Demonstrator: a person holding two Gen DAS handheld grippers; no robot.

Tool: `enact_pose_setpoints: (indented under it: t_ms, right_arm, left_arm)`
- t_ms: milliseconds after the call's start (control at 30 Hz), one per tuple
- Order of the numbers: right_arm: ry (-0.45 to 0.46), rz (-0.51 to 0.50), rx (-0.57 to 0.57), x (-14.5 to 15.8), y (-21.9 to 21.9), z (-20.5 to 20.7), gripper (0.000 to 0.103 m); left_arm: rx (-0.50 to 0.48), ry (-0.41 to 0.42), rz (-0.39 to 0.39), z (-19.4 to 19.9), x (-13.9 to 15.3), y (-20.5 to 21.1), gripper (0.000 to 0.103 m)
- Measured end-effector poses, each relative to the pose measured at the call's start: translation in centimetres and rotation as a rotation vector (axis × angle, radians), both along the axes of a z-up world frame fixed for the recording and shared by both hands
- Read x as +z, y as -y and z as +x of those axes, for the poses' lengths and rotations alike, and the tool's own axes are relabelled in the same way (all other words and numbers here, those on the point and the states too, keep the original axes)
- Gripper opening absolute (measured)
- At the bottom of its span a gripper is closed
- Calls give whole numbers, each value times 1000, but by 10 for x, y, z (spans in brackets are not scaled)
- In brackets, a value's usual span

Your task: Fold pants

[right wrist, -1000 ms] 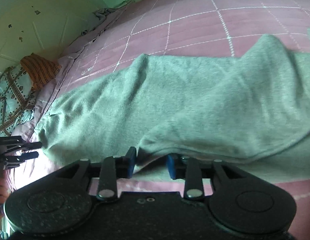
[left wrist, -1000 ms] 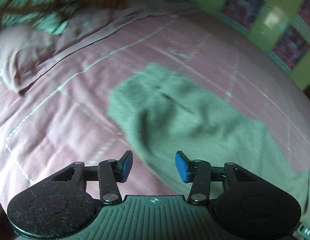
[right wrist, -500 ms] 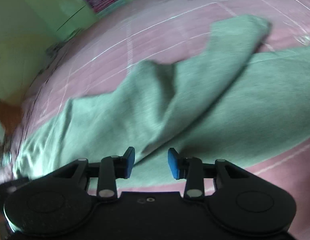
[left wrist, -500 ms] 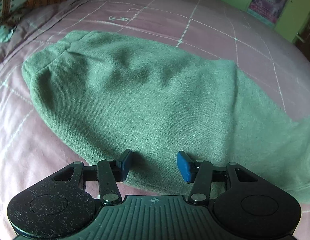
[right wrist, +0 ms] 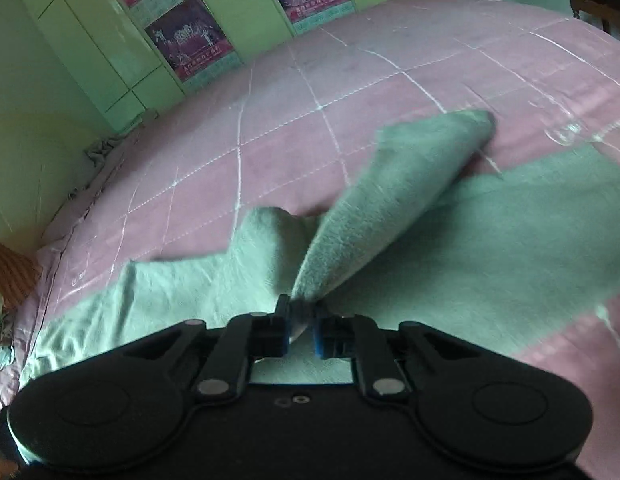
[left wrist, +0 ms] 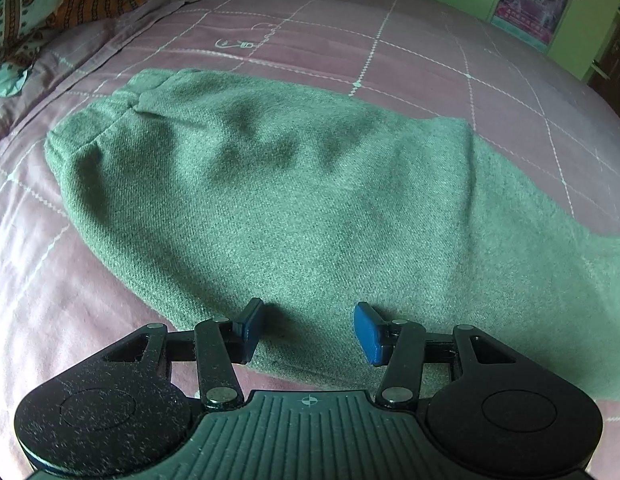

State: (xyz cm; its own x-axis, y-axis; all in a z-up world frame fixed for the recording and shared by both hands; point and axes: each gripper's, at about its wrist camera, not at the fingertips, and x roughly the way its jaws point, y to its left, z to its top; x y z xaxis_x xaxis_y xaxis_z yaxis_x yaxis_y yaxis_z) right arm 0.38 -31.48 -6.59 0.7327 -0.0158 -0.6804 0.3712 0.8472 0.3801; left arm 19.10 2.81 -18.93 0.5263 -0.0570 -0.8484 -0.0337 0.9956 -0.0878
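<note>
pants (left wrist: 310, 200) lengthwise left-right (waistband left); left gripper (left wrist: 307, 330) agape | right gripper (right wrist: 301, 326) pinching pant leg

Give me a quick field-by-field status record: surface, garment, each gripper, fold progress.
surface: pink quilted bedspread
garment: green pants, spread on the bedspread, waistband end at the left of the left wrist view
left gripper: open, over the near edge of the pants, gripping nothing
right gripper: shut on a pinched fold of the pants, fabric lifted off the bed
pant leg: raised, partly blurred
fold progress: under way, not laid down yet
background: green wardrobe doors with posters
</note>
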Motion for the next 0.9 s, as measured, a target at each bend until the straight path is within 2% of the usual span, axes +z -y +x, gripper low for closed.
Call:
enact_pose_setpoints:
  t_ms: [67,100,133,200,267,300,367,567,633,667,700,767,900]
  right_arm:
    - [-107,-33,6,-28,0,-1,11]
    - [-143,-18,5,-41,2,0,10]
    - [-139,-7,-1,-47,4,0,11]
    - [-124,-19,-21,-41,4,1,25]
    - [-103,-70,-37,-30,7,-1,31]
    - [-95,-99,-49,-24,8,-1,41]
    - [-100,-147,-63,-18,14,7,52]
    - [-186,-229,-76,-18,12,57,56]
    - [-233,-308,-95,-22,9,73,52]
    - [-247,-339,-102,-23,10,75,33]
    - [-251,-346,-103,-25,12,77,23]
    - [-240,-311,-99,-25,25,75,9]
    - [-124,-171,-159,-2,56,34,8]
  left_arm:
    - [-4,4,17,0,0,3,50]
    - [-5,4,25,0,1,4,50]
    - [-6,6,33,-1,4,5,50]
    - [-8,21,40,-4,11,8,50]
    - [-11,45,5,-8,20,12,50]
    - [-17,51,-2,-9,23,17,50]
    - [-42,57,-6,-11,25,32,50]
    - [-55,14,-10,-13,9,64,50]
    - [-52,15,0,-13,4,67,50]
    - [-54,15,2,-13,3,67,50]
    - [-58,14,5,-13,2,68,50]
    - [-68,14,10,-14,2,69,50]
    - [-90,13,10,-15,1,68,50]
